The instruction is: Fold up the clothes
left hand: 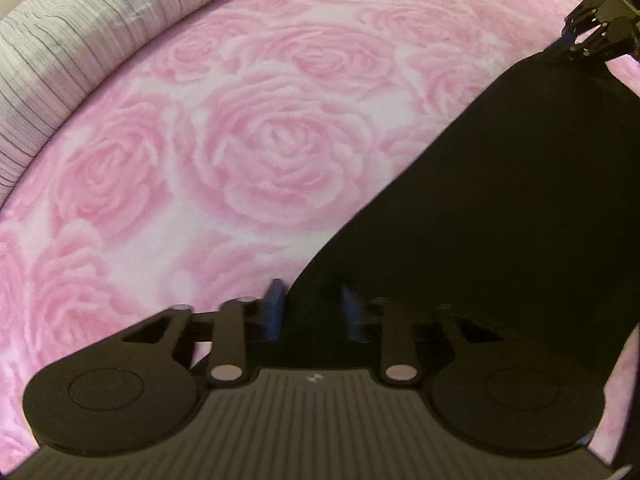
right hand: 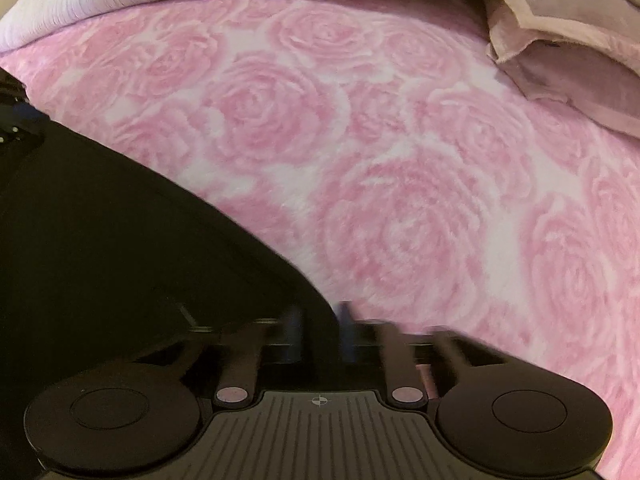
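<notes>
Both grippers, left gripper [left hand: 314,308] and right gripper [right hand: 320,332], pinch the black garment [left hand: 500,208] at its edge. It looks soft, light and floppy over the bed [left hand: 240,140], so corners are probably the best hold.

One black garment [left hand: 500,208], one rose blanket [left hand: 248,152], two grippers [left hand: 314,308] [right hand: 320,332].

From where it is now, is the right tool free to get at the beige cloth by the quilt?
Probably not yet. The right tool is shut on the black garment, which the left tool also holds. The blanket between it and the beige cloth looks bare, so releasing first should free the way.
</notes>
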Tool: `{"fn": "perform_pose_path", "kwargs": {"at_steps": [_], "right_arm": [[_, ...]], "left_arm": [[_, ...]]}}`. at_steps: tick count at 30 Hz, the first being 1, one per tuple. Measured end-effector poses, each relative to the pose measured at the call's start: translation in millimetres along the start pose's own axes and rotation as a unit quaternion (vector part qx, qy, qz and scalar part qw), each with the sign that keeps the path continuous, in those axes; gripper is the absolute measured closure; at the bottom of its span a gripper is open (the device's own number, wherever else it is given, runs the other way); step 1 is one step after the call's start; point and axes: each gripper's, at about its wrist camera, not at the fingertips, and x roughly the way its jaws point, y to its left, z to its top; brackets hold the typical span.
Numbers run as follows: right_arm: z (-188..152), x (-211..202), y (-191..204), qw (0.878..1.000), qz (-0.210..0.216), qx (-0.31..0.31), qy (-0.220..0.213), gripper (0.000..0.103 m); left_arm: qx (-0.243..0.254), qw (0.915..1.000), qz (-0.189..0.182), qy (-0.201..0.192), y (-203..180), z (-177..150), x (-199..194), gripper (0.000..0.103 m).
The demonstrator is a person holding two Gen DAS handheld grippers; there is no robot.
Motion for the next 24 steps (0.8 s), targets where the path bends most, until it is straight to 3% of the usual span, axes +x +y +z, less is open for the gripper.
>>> {"fn": "perform_pose_path", "kwargs": {"at_steps": [1,4,8,14,19,24], "right_arm": [[-2,-4,3,1.0,-0.008,-0.002,-0.005,0.098],[-11,-29,16,0.998,-0.042,-0.017,-0.037,0.099],[-34,-79,37,0.992,-0.078,-0.049,-0.082,0.099],[-111,-173,72,0.98,-0.115,-0.086,-0.135,0.099],[-203,-225,107,0.983,-0.106,-0.11,-0.103,0.099],[-288,-208,125,0.996,-0.041,-0.078,0.028,0.097]], "left_arm": [[0.007,0.9999,0.007,-0.001,-4,0,-3,0.1],[0.019,0.999,0.04,-0.011,-16,-2,-18,0.101],[-0.011,0.9943,0.09,-0.057,-40,-18,-68,0.101],[-0.093,0.9831,0.114,-0.109,-106,-86,-180,0.101],[-0.179,0.9731,0.113,-0.091,-185,-170,-238,0.102],[-0.296,0.9497,0.102,0.008,-248,-242,-216,0.096]]}}
